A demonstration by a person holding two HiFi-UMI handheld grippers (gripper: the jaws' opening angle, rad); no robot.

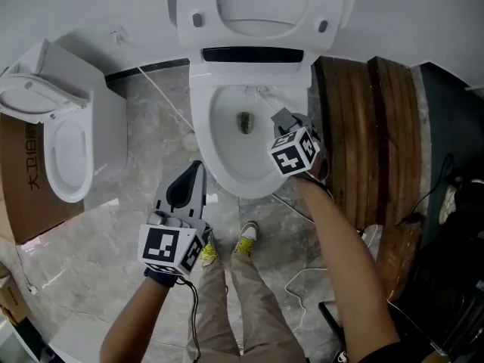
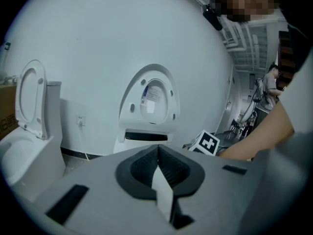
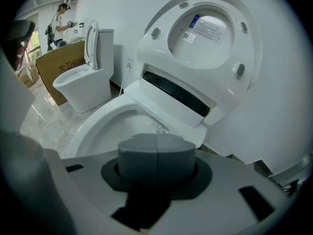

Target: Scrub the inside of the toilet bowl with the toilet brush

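Observation:
The white toilet bowl (image 1: 224, 138) stands open, its lid and seat (image 1: 261, 10) raised against the wall, with a dark drain (image 1: 244, 122) at the bottom. My right gripper (image 1: 282, 118) hangs over the bowl's right side, shut with nothing seen between its pads (image 3: 156, 148); the bowl (image 3: 105, 126) lies just beyond it. My left gripper (image 1: 196, 171) is by the bowl's front left rim, above the floor, and its pads (image 2: 157, 156) meet. No toilet brush shows in any view.
A second toilet (image 1: 68, 146) and a cardboard box (image 1: 23, 195) stand at the left. A white cable (image 1: 162, 97) runs from the wall across the marble floor. Wooden planks (image 1: 363, 127) lie right of the bowl. My shoes (image 1: 246, 239) are before it.

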